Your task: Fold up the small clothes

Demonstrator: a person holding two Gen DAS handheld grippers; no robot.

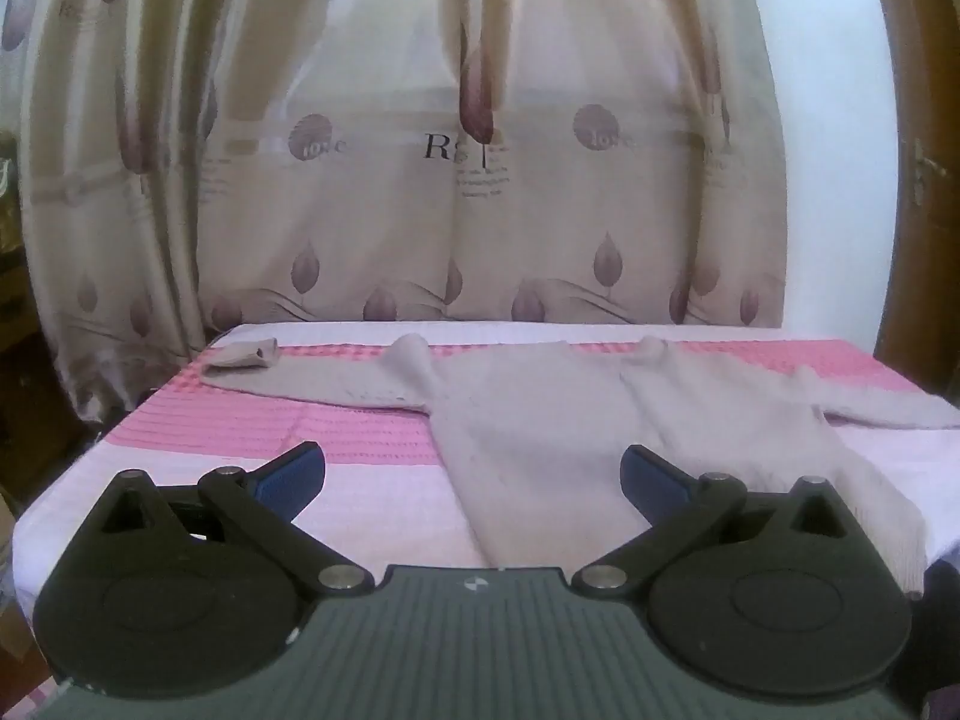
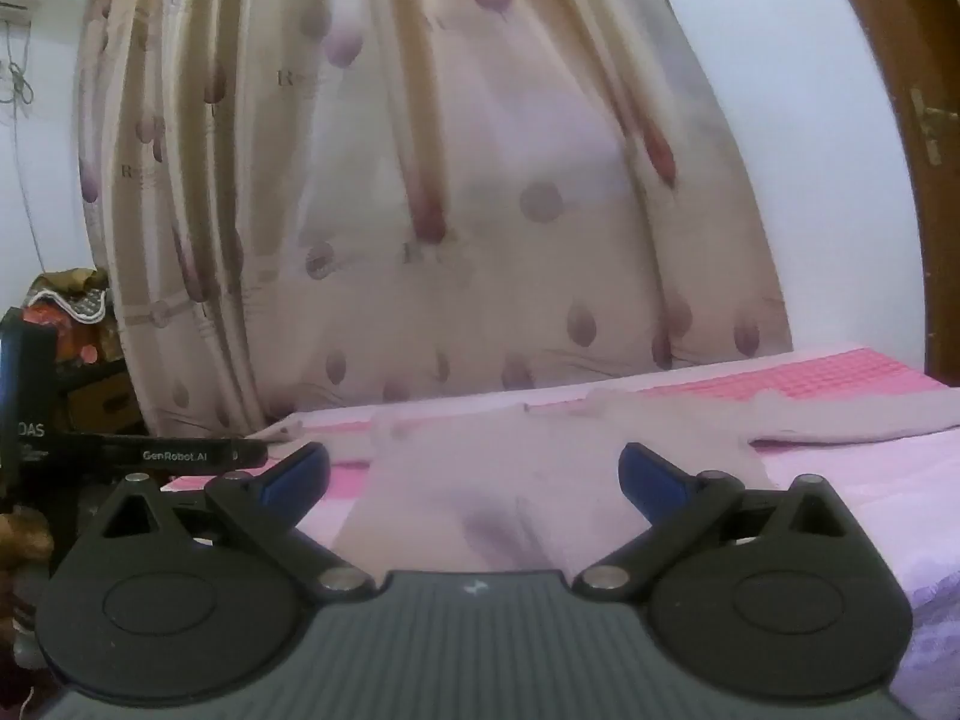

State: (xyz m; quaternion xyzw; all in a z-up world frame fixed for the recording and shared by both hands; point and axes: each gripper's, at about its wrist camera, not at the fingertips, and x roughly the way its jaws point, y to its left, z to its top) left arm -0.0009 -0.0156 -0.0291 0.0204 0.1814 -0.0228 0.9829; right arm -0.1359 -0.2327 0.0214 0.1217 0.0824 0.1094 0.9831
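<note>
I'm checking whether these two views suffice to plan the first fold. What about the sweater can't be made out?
- Sweater hem: left wrist view, hidden behind the left gripper body.
- Its sleeve end at the picture's right: left wrist view, runs past the bed's edge.
- Knit and folds of the sweater: right wrist view, blurred; the right gripper hides the hem.

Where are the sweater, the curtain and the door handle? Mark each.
sweater point(image 1: 528, 420), left wrist view, middle of the body.
curtain point(image 1: 372, 228), left wrist view, lower folds.
door handle point(image 2: 927, 120), right wrist view, brass lever.
</note>
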